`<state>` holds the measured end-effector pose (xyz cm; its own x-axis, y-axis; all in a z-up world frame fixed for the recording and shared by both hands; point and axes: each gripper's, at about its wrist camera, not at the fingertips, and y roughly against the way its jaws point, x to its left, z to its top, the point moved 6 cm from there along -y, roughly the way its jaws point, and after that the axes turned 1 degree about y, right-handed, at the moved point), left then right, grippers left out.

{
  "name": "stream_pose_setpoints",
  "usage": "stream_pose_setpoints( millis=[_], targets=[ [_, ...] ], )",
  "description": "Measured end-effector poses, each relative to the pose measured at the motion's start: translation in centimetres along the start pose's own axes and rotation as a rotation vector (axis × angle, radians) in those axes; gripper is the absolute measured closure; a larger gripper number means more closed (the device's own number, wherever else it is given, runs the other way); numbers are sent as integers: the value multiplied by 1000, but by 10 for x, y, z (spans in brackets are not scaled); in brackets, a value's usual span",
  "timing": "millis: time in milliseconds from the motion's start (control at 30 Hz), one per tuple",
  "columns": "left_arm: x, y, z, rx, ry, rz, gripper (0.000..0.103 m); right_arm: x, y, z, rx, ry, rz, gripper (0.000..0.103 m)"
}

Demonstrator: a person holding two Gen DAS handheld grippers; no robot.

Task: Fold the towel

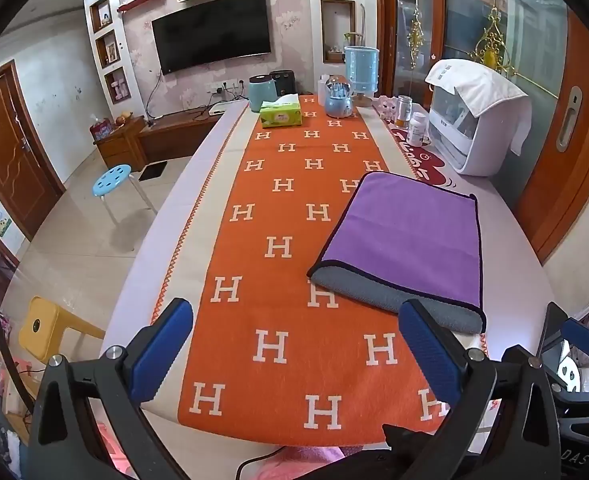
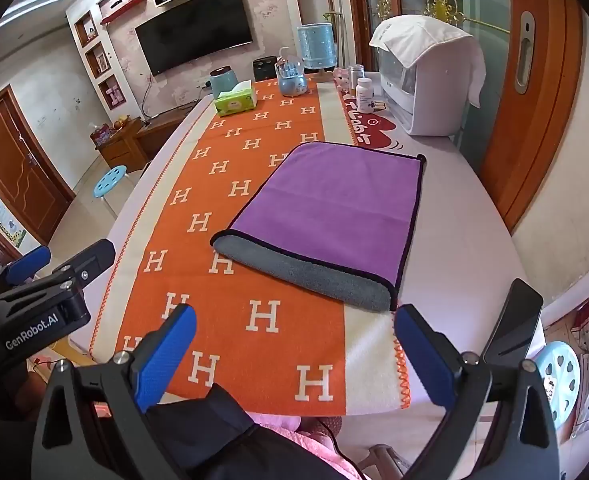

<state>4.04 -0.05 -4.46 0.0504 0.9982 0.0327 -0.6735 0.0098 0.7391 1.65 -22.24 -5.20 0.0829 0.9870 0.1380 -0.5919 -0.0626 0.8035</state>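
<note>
A purple towel (image 1: pixel 410 236) with a grey underside and dark trim lies folded flat on the table, partly on the orange runner; its grey lower layer sticks out at the near edge. It also shows in the right wrist view (image 2: pixel 334 204). My left gripper (image 1: pixel 294 344) is open and empty, above the runner, near and left of the towel's near edge. My right gripper (image 2: pixel 294 344) is open and empty, just short of the towel's near edge. The left gripper's body (image 2: pixel 34 288) shows at the left of the right wrist view.
An orange runner (image 1: pixel 278 208) with white H letters covers the table's middle. At the far end stand a green tissue box (image 1: pixel 281 115), blue jars (image 1: pixel 338 98) and bottles (image 1: pixel 416 128). A white appliance (image 1: pixel 474 120) with a white cloth stands at the right. Stools (image 1: pixel 112 180) stand on the floor.
</note>
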Motion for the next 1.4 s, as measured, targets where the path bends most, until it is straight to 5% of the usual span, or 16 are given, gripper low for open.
stream_pose_setpoints(
  millis=[1400],
  targets=[
    [-1,5,5,-8,-11,-1,1,8,6,-2,11,-1,0,3]
  ],
)
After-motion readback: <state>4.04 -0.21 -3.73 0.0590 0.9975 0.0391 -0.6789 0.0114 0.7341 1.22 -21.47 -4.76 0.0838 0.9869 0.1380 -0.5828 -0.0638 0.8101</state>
